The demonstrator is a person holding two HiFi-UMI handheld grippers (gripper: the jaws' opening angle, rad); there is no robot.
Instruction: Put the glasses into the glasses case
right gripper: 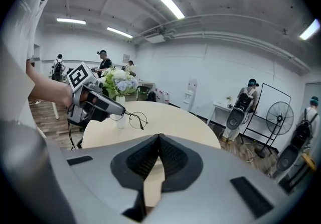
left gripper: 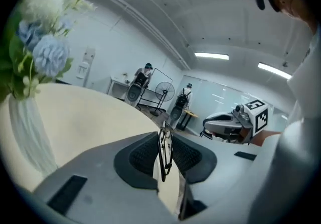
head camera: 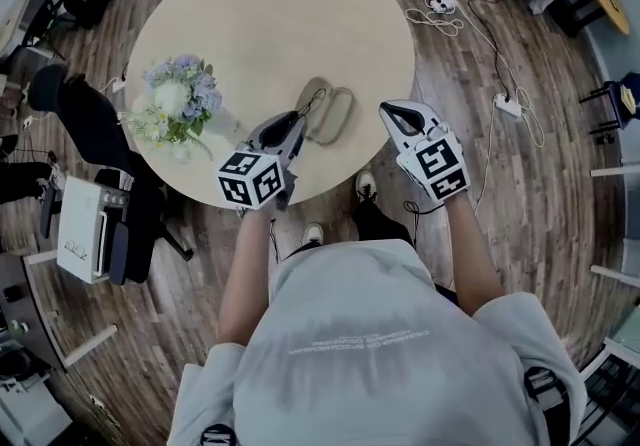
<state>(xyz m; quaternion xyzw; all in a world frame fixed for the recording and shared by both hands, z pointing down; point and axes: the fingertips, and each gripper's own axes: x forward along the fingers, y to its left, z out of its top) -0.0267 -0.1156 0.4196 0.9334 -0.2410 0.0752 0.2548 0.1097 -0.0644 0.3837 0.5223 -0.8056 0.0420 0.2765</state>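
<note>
My left gripper (left gripper: 164,140) is shut on a pair of thin black wire-rimmed glasses (left gripper: 164,151), which show edge-on between its pads. In the right gripper view the glasses (right gripper: 138,119) stick out from the left gripper (right gripper: 122,111) above the table. The open beige glasses case (head camera: 330,114) lies on the round table (head camera: 260,24), just beyond the left gripper (head camera: 298,121). My right gripper (head camera: 392,114) hovers at the table's near right edge. Its jaws (right gripper: 159,140) are shut with nothing between them. The right gripper (left gripper: 208,123) also shows in the left gripper view.
A vase of white and blue flowers (head camera: 180,99) stands on the table's left side, close to the left gripper. Cables and power strips (head camera: 445,9) lie on the wooden floor to the right. A chair (head camera: 100,224) stands at the left. People stand far back in the room.
</note>
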